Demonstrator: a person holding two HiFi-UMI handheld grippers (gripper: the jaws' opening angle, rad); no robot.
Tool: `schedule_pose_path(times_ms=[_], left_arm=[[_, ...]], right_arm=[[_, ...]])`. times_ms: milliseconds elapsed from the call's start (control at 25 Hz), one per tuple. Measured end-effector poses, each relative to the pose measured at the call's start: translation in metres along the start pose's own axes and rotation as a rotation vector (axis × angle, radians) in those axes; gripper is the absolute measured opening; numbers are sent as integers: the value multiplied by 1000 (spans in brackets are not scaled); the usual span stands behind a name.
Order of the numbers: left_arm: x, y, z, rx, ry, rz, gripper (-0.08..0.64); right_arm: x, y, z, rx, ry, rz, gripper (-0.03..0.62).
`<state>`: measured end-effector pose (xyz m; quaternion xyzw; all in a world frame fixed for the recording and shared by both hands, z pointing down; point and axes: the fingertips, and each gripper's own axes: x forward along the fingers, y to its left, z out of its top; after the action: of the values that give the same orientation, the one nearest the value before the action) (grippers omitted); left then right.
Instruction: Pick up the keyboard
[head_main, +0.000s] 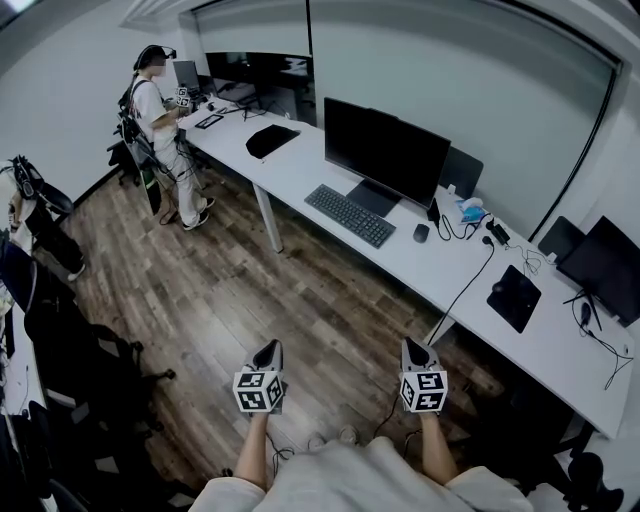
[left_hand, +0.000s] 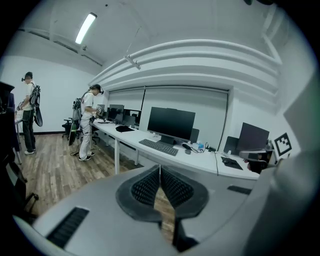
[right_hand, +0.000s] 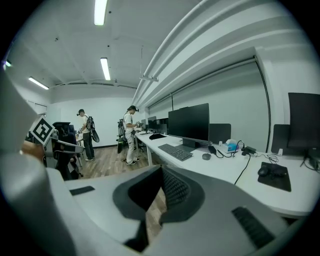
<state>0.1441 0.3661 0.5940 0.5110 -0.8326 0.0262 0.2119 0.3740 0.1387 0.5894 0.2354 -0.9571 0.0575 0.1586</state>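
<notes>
A dark keyboard (head_main: 349, 215) lies on the long white desk (head_main: 430, 280) in front of a black monitor (head_main: 386, 152). It also shows in the left gripper view as the keyboard (left_hand: 158, 147) and in the right gripper view as the keyboard (right_hand: 175, 151). My left gripper (head_main: 268, 354) and right gripper (head_main: 418, 353) hover over the wooden floor, well short of the desk. Both are shut with nothing between the jaws. Their tips, the left gripper (left_hand: 159, 169) and the right gripper (right_hand: 161, 170), meet in their own views.
A mouse (head_main: 421, 233), cables, a tissue box (head_main: 472, 212) and a black mouse pad (head_main: 514, 297) lie right of the keyboard. A second monitor (head_main: 609, 269) stands at far right. A person (head_main: 165, 130) stands at the desk's far end. Black chairs (head_main: 60, 350) crowd the left.
</notes>
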Motion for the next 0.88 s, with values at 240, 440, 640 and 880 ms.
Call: schedule_pose_path(times_ms=[240,440,640,880], left_arm=[[10,-12,3,4,-1,22,12],[21,-15,3,-5,-3,37,12],[32,-14,2,-13,-1,48,12],[46,-5,3,-19,1,51,12]], right_arm=[[9,-11,4,-7,-7,49,0],[23,-20,8,-20,-13,76,0],[36,-22,10,-33,-9,101,0],[59,-20,11,-36,2,117,-1]])
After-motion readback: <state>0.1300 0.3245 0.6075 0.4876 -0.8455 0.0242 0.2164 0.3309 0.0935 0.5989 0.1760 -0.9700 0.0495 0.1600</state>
